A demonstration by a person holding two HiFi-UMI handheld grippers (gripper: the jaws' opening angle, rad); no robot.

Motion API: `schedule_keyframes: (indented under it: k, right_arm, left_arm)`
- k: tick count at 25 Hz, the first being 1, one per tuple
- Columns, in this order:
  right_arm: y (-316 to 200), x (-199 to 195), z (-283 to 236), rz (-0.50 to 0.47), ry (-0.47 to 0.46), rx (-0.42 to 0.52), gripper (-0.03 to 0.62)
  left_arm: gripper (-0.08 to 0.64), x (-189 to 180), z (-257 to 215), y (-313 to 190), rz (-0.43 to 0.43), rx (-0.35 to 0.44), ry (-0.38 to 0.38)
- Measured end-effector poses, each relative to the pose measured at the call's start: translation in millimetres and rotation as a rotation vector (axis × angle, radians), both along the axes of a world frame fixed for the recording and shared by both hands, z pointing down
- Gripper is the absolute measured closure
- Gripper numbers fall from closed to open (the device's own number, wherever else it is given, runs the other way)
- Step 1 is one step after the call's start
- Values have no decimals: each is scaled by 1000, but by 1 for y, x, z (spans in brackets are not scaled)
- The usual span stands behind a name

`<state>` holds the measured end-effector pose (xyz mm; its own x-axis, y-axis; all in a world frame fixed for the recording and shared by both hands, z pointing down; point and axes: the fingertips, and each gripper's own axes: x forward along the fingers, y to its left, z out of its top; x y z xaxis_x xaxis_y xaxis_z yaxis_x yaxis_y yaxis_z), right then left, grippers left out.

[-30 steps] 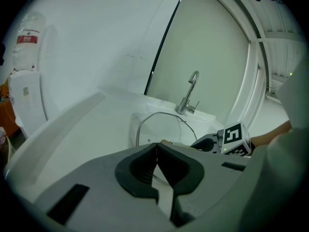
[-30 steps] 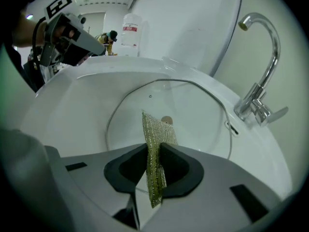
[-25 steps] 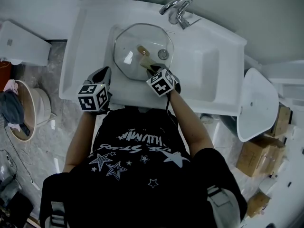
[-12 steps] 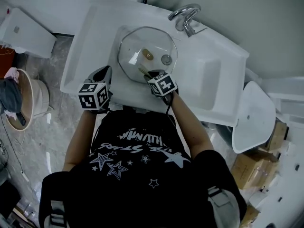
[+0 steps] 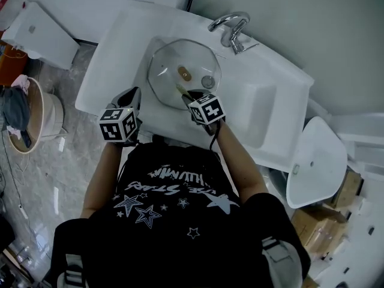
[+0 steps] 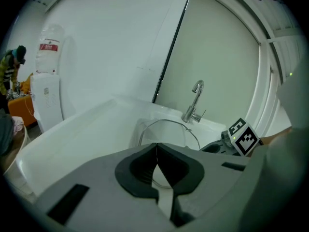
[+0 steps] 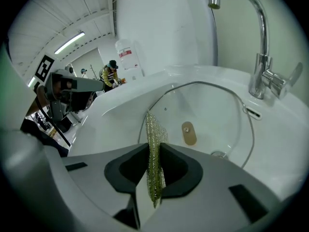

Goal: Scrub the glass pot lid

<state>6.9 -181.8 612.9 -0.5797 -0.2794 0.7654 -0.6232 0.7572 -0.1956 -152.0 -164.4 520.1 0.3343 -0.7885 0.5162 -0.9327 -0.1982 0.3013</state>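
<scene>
Lid [image 5: 165,68] lies flat in the sink [image 5: 120,47] basin and fills most of it. Its tan knob [image 5: 184,74] is near the middle, the tap [image 5: 231,26] is at the far rim, and the drain [image 5: 207,81] shows through the glass.

Right gripper [image 5: 191,96] is over the near edge of the basin. Its jaws are clamped on a green-gold mesh pad [image 7: 154,149], which stands on edge with its upper end sticking out towards the lid. I can't tell whether the pad is touching the glass yet.

Left gripper [image 5: 133,95] is at the sink's near-left rim, jaws closed on each other with nothing between them, clear of the lid.

Handling, my read:
- The glass is stiff, brittle and fairly heavy, with a thin metal rim [image 7: 251,129]. It will chip if knocked against the basin or tap.
- It is smooth, and slick if wet, so it will probably skate or spin on the basin under scrub pressure.
- The best hold is the knob, or pinching across the metal rim at the near-left edge. Avoid bare glass, where the jaws would slip.
- The left gripper has to open before it can brace anything.
- The pad is soft and floppy, so press with its flat face, in short strokes and with moderate force.
</scene>
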Motion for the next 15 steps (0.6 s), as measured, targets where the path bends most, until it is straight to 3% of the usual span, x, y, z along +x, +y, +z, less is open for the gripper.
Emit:
schedule_keyframes:
  k: [15]
  right_arm:
    - [-4,39,-51,-89,-79,90,523]
  left_arm:
    - [551,34,-24,43,-174,36,-13]
